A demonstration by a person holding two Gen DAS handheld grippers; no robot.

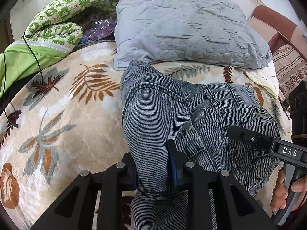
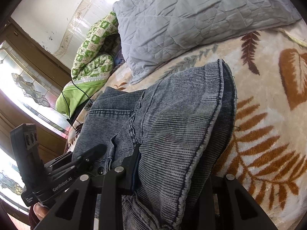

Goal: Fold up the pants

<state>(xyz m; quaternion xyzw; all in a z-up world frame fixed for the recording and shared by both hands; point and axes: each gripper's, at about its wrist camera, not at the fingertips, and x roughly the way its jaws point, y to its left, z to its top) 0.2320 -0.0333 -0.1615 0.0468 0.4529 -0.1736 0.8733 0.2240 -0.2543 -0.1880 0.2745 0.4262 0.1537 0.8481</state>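
Grey-blue ribbed denim pants (image 1: 172, 115) lie bunched on a leaf-patterned blanket (image 1: 67, 115), partly lifted at the near end. My left gripper (image 1: 153, 168) is shut on a fold of the pants' leg. My right gripper (image 2: 172, 172) is shut on another thick fold near a hem edge; the pants (image 2: 172, 124) drape over its fingers and hide the right finger. The right gripper also shows in the left wrist view (image 1: 268, 143) at the right, over the pants. The left gripper shows in the right wrist view (image 2: 76, 163) at lower left.
A grey quilted pillow (image 1: 182, 25) lies just beyond the pants. A green patterned quilt (image 1: 63, 19) is piled at the back left, with a thin black cable (image 1: 34, 53) running over it. A window (image 2: 28, 88) and wall are on the left.
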